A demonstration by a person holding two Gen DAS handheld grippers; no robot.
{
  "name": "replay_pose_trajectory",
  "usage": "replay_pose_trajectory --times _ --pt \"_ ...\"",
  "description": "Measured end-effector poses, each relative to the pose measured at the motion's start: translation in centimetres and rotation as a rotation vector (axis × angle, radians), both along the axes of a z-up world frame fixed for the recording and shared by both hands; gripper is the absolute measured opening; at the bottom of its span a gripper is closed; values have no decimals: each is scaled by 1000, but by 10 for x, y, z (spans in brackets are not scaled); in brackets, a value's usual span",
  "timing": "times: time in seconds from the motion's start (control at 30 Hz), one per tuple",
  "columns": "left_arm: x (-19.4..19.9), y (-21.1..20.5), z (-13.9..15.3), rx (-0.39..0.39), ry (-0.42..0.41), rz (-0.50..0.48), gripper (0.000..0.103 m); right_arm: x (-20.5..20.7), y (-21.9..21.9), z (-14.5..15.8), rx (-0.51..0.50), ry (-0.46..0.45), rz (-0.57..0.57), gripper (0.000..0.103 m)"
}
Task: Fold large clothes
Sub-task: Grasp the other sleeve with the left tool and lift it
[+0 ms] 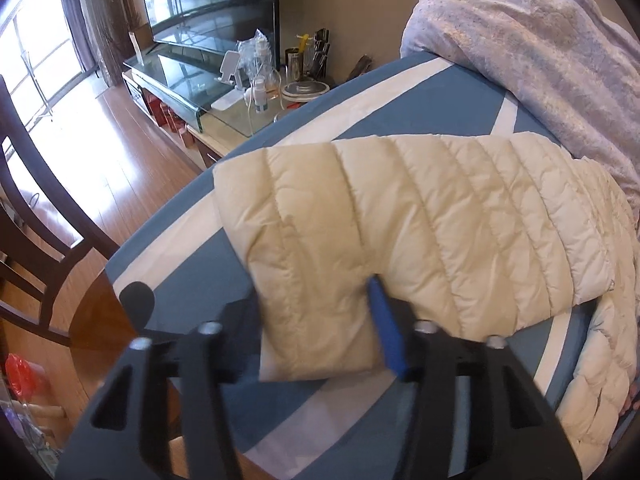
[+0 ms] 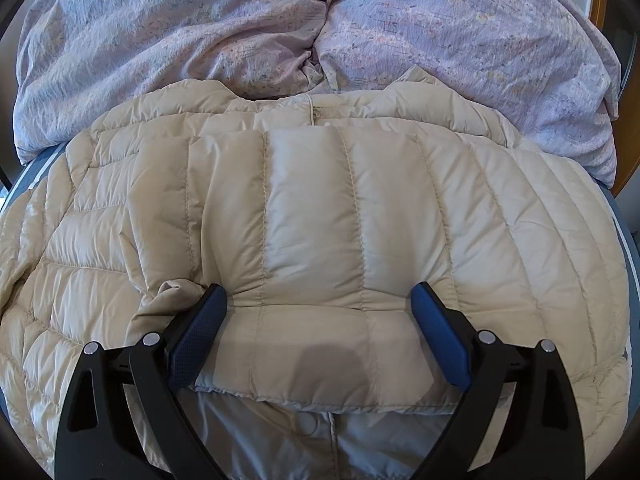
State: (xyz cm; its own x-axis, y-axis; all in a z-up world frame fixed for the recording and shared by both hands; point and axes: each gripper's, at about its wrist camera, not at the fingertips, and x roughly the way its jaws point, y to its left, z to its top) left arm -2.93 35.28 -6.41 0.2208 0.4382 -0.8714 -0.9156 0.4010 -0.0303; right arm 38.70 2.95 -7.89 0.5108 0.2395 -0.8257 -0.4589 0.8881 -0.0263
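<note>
A cream quilted down jacket (image 2: 312,208) lies spread on the bed, its sleeve (image 1: 360,208) folded across the blue-and-white sheet (image 1: 400,108). My left gripper (image 1: 312,292) is shut on the sleeve's cuff end. Its right blue pad (image 1: 384,320) dents the fabric, and the left finger is blurred and partly hidden behind the cuff. In the right wrist view my right gripper (image 2: 320,292) stands wide open over a folded panel of the jacket. Both blue pads (image 2: 200,332) sink into the puffy fabric, one on each side of the panel.
A crumpled lilac duvet (image 2: 280,28) fills the far side of the bed. Beyond the bed's left edge are a wooden floor (image 1: 120,152), a dark chair (image 1: 36,232), and a glass TV stand (image 1: 180,80) with bottles and a television.
</note>
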Motion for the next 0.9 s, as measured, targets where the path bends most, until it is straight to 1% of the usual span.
replay_pose_trajectory --times 0.03,0.07,0.1,0.13,0.2,0.3,0.37,0.47,0.57,0.67,0.8,0.9 --pt "1 0 0 0 -3 0 27 0 0 0 0 0 0 95" --pt "3 1 0 -3 -10 -1 22 0 0 0 0 0 0 95" --pt "4 1 1 -14 -22 -4 14 1 0 0 0 0 0 95" --pt "6 1 2 -18 -21 -5 11 1 0 0 0 0 0 96" --pt "11 1 5 -15 -6 -11 7 1 -1 0 -1 0 -1 96" --pt "23 1 16 0 1 -25 5 1 -1 0 -3 1 -5 97" --pt "32 -2 29 23 -6 -41 5 1 0 0 -6 1 -7 98" --pt "54 -9 55 59 -37 -84 5 2 0 0 -13 2 -9 99" --pt "86 -25 87 92 -91 -153 5 3 1 1 -26 9 -6 99" --pt "118 -45 113 108 -150 -230 5 6 2 3 -37 24 5 99" --pt "159 -78 136 108 -220 -340 5 9 2 8 -40 59 22 99" --pt "190 -110 145 95 -259 -432 5 9 -2 14 -19 89 37 99"
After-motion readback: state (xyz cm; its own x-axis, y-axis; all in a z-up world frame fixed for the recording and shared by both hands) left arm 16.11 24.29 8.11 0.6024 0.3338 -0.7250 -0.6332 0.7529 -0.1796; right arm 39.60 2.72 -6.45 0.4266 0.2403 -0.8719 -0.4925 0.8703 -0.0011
